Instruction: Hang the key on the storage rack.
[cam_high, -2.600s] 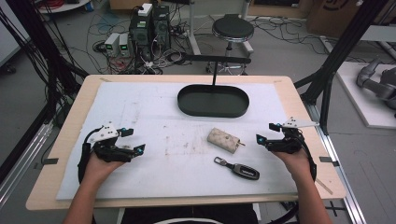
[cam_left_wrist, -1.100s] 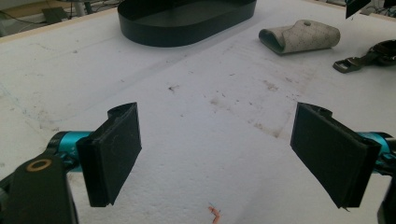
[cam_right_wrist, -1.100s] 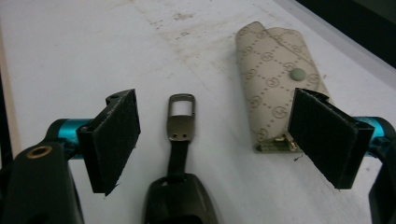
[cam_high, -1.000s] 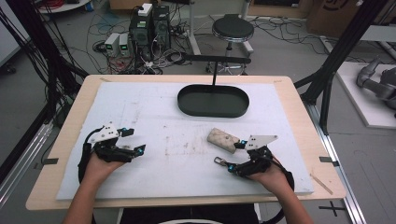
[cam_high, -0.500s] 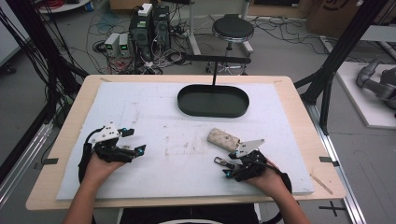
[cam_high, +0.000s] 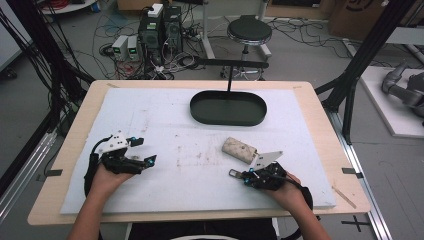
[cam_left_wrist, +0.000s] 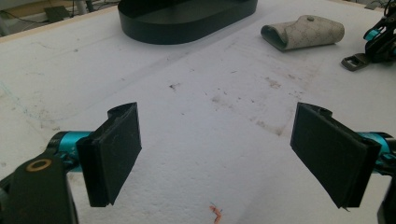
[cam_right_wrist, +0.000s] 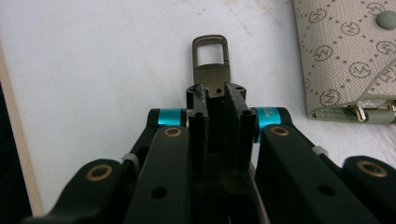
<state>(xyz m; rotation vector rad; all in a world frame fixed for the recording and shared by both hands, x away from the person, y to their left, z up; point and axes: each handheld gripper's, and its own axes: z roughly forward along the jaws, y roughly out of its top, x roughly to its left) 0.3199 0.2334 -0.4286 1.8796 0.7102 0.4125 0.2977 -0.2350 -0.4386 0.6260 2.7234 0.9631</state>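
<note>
A dark key fob with a metal loop (cam_high: 234, 173) (cam_right_wrist: 211, 56) lies on the white foam sheet at the front right. My right gripper (cam_high: 250, 177) (cam_right_wrist: 215, 93) has just been closing and is now shut on the fob's body, with the loop sticking out past the pads. Just behind it lies a beige patterned pouch (cam_high: 239, 149) (cam_right_wrist: 345, 56). My left gripper (cam_high: 145, 151) (cam_left_wrist: 224, 140) rests at the front left, open with nothing between its pads. The left gripper view also takes in the pouch (cam_left_wrist: 303, 31), the fob's loop (cam_left_wrist: 355, 60) and the right gripper (cam_left_wrist: 383, 39).
A black oval tray (cam_high: 227, 121) (cam_left_wrist: 187, 21) stands at the back centre of the sheet. A black post rises behind it. The wooden table edge (cam_high: 335, 150) runs close on the right.
The right gripper came in from the right side of the table to the key fob, lowered, and its jaws closed on the fob. The left gripper stayed put.
</note>
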